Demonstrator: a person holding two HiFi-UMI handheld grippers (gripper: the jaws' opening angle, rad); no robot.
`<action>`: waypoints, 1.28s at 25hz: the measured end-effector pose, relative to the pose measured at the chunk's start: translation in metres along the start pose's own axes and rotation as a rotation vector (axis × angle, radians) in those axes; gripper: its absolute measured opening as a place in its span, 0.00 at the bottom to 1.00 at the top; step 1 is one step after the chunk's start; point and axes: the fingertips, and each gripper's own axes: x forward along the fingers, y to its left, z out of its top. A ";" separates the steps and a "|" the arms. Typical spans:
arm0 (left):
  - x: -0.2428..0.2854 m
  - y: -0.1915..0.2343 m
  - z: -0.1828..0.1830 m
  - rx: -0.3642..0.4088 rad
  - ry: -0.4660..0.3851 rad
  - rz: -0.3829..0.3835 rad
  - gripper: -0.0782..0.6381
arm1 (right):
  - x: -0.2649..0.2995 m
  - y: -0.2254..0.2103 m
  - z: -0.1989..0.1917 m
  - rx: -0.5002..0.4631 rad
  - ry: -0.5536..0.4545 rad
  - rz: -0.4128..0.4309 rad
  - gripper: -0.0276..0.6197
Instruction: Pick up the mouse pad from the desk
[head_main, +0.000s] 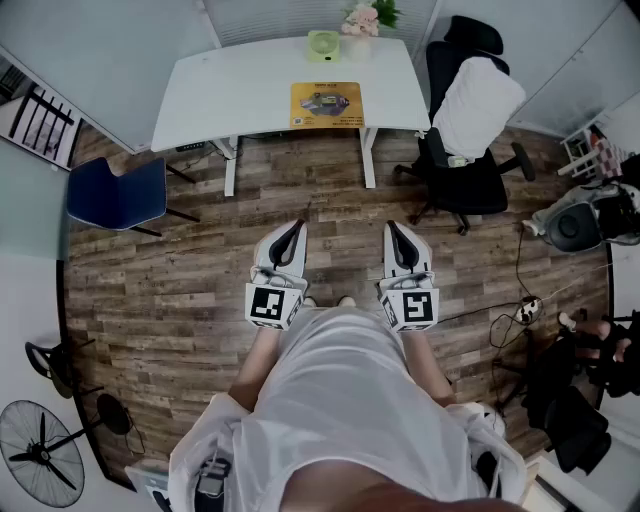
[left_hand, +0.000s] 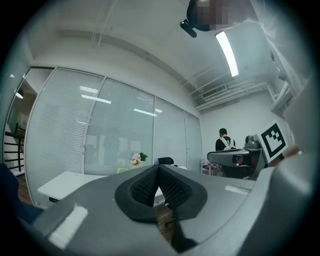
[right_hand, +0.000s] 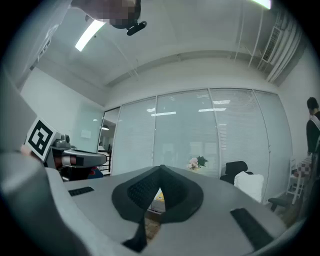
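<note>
A white desk (head_main: 250, 85) spans the upper centre of the head view. At its near edge lies the mouse pad (head_main: 327, 105), a yellow rectangle with a dark print in the middle. At centre frame, the left gripper (head_main: 296, 228) and right gripper (head_main: 396, 228) are both closed and empty.

**Cam setup**

Head cam looks steeply down, white desk (head_main: 290, 75) well off at the top of frame. The other two ride the left gripper (head_main: 297, 226) and right gripper (head_main: 392, 226), looking level over their jaws toward that desk. All three share the flowers (head_main: 368, 17) and black chair (head_main: 465, 150).
</note>
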 end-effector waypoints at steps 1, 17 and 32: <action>0.001 -0.003 -0.001 0.001 0.001 -0.002 0.10 | 0.000 -0.001 0.000 -0.001 0.003 0.003 0.05; -0.021 -0.019 -0.025 0.015 0.087 0.039 0.10 | -0.019 -0.013 -0.011 0.029 0.009 0.003 0.05; -0.017 -0.058 -0.029 0.036 0.125 0.056 0.10 | -0.048 -0.054 -0.024 0.056 0.013 -0.019 0.05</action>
